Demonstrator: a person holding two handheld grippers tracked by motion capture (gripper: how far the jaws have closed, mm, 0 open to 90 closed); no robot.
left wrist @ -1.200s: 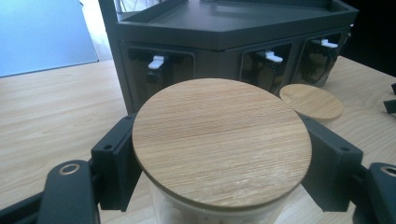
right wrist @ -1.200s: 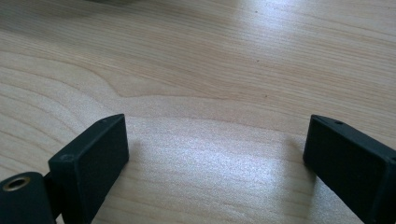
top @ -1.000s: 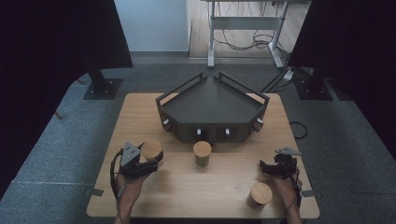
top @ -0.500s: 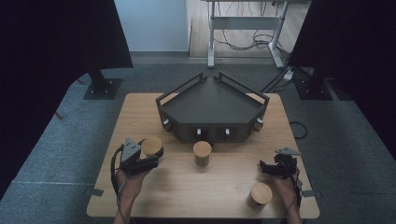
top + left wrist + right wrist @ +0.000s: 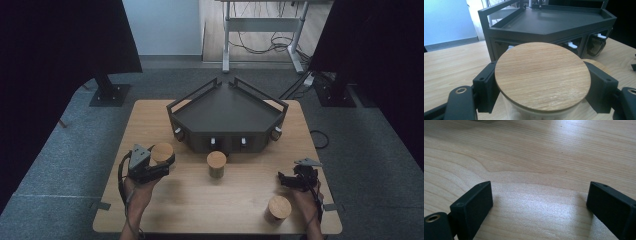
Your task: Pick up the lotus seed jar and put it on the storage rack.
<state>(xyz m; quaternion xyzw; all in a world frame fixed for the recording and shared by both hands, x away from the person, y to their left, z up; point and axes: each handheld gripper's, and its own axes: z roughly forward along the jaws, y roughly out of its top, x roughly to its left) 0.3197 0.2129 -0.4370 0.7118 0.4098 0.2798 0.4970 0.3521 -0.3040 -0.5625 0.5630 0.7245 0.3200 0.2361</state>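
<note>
**Left jaws closed on the jar, and it has slid a little toward me**

My left gripper holds the jar with the wooden lid: in the left gripper view my two black jaws press against its sides just under the lid, one on each side, with the glass showing below. Compared with a second ago, my left hand has drawn the jar slightly back and outward, away from the dark tray stand that rises just beyond my fingertips. A second jar stands off to my left gripper's right, in front of the stand, unmoved.

My right gripper sits where it was, jaws spread wide over bare wooden table, nothing between them. A third jar stands near it, just behind and beside my right hand, untouched.
</note>
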